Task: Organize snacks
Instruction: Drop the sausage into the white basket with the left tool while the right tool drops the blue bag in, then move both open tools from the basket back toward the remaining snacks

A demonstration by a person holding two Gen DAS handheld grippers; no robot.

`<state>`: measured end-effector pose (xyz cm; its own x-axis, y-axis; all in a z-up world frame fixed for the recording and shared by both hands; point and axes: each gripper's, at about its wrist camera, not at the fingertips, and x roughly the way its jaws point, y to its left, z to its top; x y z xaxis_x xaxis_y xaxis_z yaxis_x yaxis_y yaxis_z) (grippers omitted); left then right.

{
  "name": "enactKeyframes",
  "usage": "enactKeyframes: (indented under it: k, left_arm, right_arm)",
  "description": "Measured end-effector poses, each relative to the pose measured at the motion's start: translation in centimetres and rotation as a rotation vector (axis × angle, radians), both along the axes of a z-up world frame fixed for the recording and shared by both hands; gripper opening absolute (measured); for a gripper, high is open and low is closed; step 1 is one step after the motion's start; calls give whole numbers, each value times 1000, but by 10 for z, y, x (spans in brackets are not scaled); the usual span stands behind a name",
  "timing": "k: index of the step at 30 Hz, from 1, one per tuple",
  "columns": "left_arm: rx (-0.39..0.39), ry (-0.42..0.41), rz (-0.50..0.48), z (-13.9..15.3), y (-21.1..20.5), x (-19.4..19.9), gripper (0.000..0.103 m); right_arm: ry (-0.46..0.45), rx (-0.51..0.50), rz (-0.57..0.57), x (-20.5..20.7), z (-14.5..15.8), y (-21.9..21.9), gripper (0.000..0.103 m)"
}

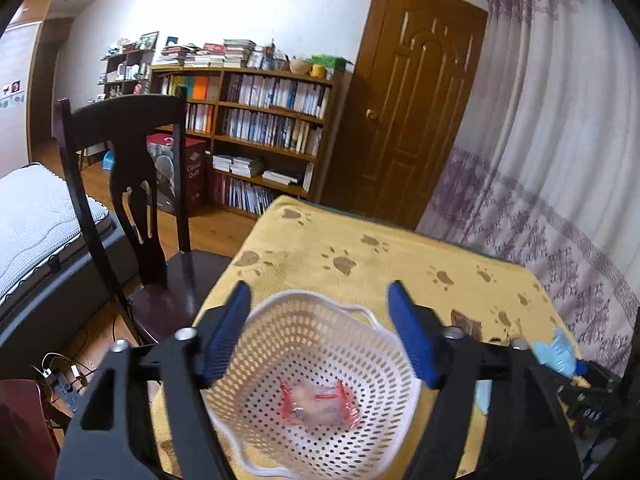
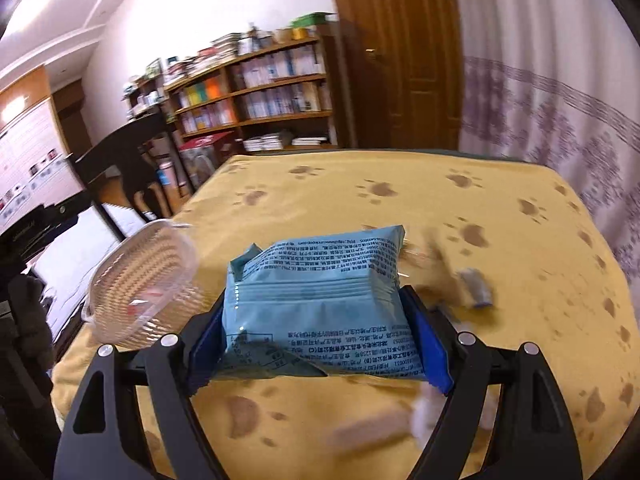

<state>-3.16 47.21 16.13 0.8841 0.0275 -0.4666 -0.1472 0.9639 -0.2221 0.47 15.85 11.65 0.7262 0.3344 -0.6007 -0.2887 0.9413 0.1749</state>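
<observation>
Yellow cloth (image 2: 500,280); blue packet (image 2: 320,300) lengthwise forward.

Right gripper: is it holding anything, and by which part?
Yes. The right gripper is shut on the blue snack packet, its pads pressing the packet's two side edges near its near end.

Small snacks (image 2: 474,282) beside the blue packet (image 2: 320,300) motion-blurred, perhaps wrapped sweets, basket's (image 1: 280,456) near rim cut off
</observation>
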Motion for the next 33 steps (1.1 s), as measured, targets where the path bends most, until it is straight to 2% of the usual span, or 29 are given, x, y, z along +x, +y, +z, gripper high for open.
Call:
enactKeyframes:
  k: [3, 8, 21, 27, 33]
  left_arm:
    - [-11, -23, 16, 6, 6, -6, 80]
    - [12, -67, 57, 16, 13, -18, 88]
    - [33, -131, 156, 31, 36, -38, 95]
    - [25, -133, 176, 32, 43, -38, 100]
    - [19, -123, 199, 30, 46, -36, 100]
  right_arm:
    - [-6, -4, 63, 2, 5, 28, 80]
    - [-21, -25, 152, 0, 11, 76, 80]
    - [-10, -38, 289, 15, 11, 181, 82]
    - [10, -20, 319, 33, 4, 207, 87]
    - [12, -14, 311, 34, -1, 203, 89]
